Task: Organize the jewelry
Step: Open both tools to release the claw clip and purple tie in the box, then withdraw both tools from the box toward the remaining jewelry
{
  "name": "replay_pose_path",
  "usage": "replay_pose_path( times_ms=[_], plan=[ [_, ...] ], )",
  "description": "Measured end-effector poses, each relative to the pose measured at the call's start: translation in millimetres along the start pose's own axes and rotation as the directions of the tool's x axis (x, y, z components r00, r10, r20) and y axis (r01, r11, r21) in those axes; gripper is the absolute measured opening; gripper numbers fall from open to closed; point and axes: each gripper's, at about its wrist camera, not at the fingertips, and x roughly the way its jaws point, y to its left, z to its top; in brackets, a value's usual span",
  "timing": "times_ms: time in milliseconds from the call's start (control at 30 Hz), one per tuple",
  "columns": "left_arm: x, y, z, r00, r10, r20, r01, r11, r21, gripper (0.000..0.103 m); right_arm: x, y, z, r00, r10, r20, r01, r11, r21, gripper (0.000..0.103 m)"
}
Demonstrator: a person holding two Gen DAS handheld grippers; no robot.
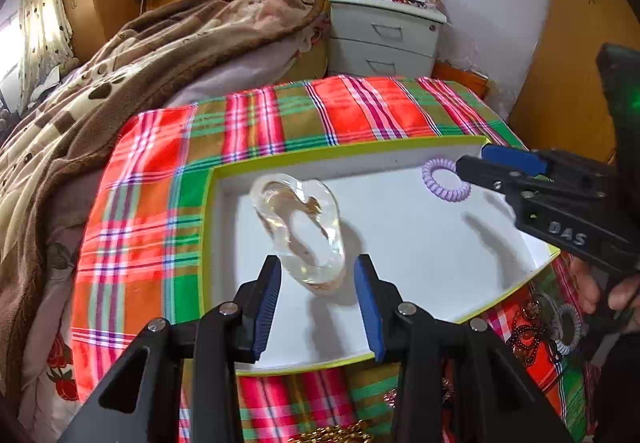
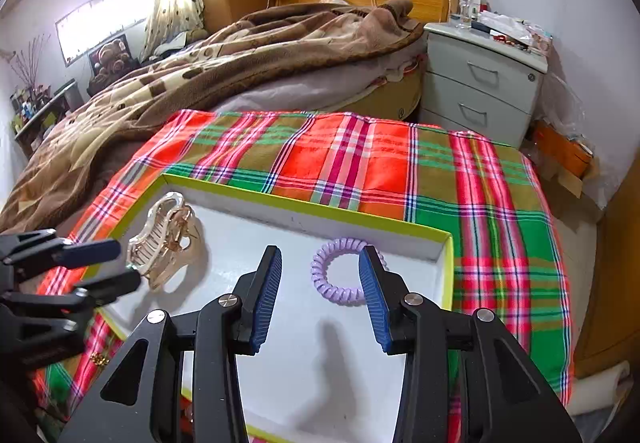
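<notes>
Two items already placed inside the shallow white cardboard tray with yellow-green rim [image 1: 400,149]: transparent plastic claw hair clip [image 1: 298,227] at centre of the left wrist view, lilac spiral coil hair tie [image 2: 340,271] at centre of the right wrist view, near the tray's far right corner. Left tongs [image 1: 316,303] spread wide, gripping nothing, clip lying just beyond the blue ribbed pads and untouched. Right tongs [image 2: 320,297] likewise wide open and empty, hair tie resting on the tray floor between and beyond the pads. Remaining work, judged from the lower right of the left wrist view: dark beaded necklace [image 1: 528,335], grey coil hair tie [image 1: 568,327] and gold chain [image 1: 332,435] lying on the red-green plaid cloth [image 1: 160,203] over the desk, outside the tray.
</notes>
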Motion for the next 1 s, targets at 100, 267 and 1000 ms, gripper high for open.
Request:
replay_pose_path(
  times_ms=[100, 267, 1000],
  plan=[
    [10, 2, 2, 0.999, 0.043, -0.018, -0.043, 0.999, -0.022, 0.041, -7, 1, -3, 1.000, -0.007, 0.008, 0.007, 1.000, 0.005, 0.041],
    [20, 12, 5, 0.997, 0.063, -0.036, -0.065, 0.996, -0.064, 0.041, -15, 1, -9, 1.000, -0.008, 0.018, 0.008, 1.000, 0.007, 0.041],
    [-27, 27, -8, 0.997, -0.019, 0.073, 0.029, 0.990, -0.140, 0.042, -77, -14, -47, 0.994, -0.052, 0.095, 0.043, 0.995, 0.093, 0.041]
  ],
)
